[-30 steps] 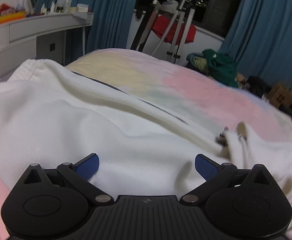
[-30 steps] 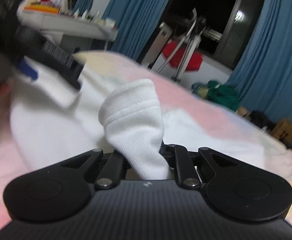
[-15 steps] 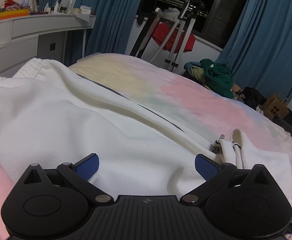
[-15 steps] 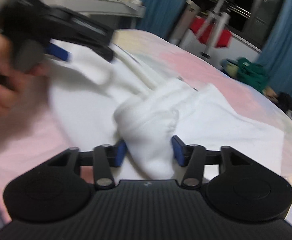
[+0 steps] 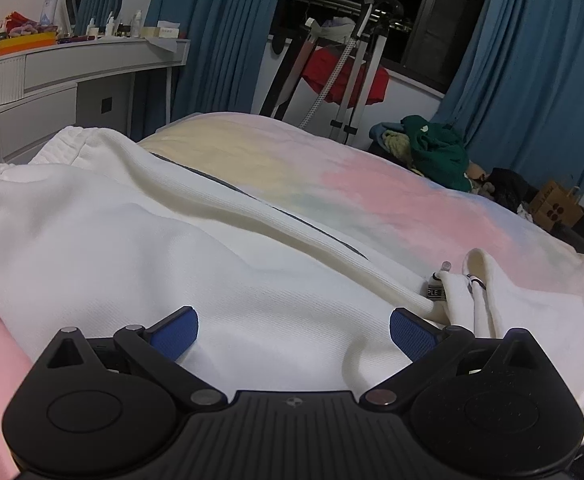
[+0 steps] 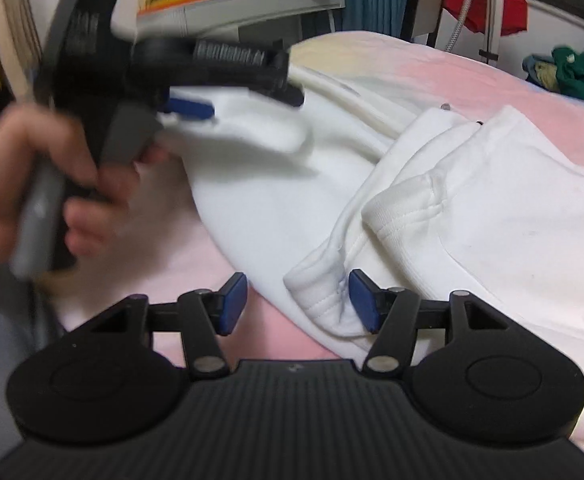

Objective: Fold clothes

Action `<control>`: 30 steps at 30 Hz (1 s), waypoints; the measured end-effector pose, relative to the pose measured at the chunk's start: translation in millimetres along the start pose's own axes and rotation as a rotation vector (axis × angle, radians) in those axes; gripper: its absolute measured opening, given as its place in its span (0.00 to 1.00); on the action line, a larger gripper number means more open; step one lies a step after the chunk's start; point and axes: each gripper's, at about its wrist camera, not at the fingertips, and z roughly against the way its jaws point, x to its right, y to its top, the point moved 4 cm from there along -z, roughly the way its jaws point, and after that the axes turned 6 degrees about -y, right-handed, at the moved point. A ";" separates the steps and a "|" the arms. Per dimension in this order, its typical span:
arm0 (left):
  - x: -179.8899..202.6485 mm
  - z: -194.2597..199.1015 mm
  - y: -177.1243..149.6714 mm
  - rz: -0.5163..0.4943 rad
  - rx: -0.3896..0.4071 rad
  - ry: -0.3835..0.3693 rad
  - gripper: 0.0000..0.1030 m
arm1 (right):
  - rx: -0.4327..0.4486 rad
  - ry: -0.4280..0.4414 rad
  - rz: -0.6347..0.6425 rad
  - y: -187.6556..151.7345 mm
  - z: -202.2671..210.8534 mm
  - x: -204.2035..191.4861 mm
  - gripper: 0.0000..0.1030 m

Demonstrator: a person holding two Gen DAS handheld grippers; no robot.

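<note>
A white sweatshirt (image 5: 195, 256) lies spread on the pastel bed cover (image 5: 372, 184). My left gripper (image 5: 294, 334) is open just above the white fabric, holding nothing. In the right wrist view the sweatshirt (image 6: 472, 216) lies partly folded, and its ribbed cuff (image 6: 324, 292) lies between the blue pads (image 6: 362, 300) of my right gripper (image 6: 298, 302), which is open and not pinching it. The left gripper (image 6: 187, 108) shows blurred at the upper left of the right wrist view, held by a hand over the cloth.
A white dressing table (image 5: 71, 76) with bottles stands at the left. A clothes rack (image 5: 352, 64) with red cloth stands beyond the bed by the blue curtains (image 5: 219, 32). A pile of green clothes (image 5: 432, 152) and a cardboard box (image 5: 556, 210) lie at the right.
My right gripper has opened and let go of the white cuff, which now lies on the bed. My left gripper stayed open and shifted slightly over the cloth.
</note>
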 end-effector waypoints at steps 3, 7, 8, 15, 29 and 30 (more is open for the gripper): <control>-0.2 -0.5 -0.3 0.005 -0.004 -0.003 1.00 | 0.118 0.000 -0.057 16.8 21.4 15.9 0.56; -1.8 -3.7 0.6 0.008 -0.012 -0.003 1.00 | 0.209 -0.171 -0.050 19.8 26.1 29.9 0.57; -2.5 -4.2 0.7 0.010 -0.013 -0.005 1.00 | 0.200 -0.212 -0.031 18.5 19.9 31.4 0.58; -7.0 -4.3 0.4 0.045 -0.018 -0.026 1.00 | 0.068 -0.269 0.167 0.0 -36.0 19.5 0.55; -6.3 -0.2 1.6 0.052 -0.010 -0.010 1.00 | 0.167 -0.371 0.371 18.7 44.6 -7.6 0.12; -5.6 -0.2 1.3 0.048 -0.010 -0.005 1.00 | 0.133 -0.348 0.362 12.5 37.1 -5.4 0.12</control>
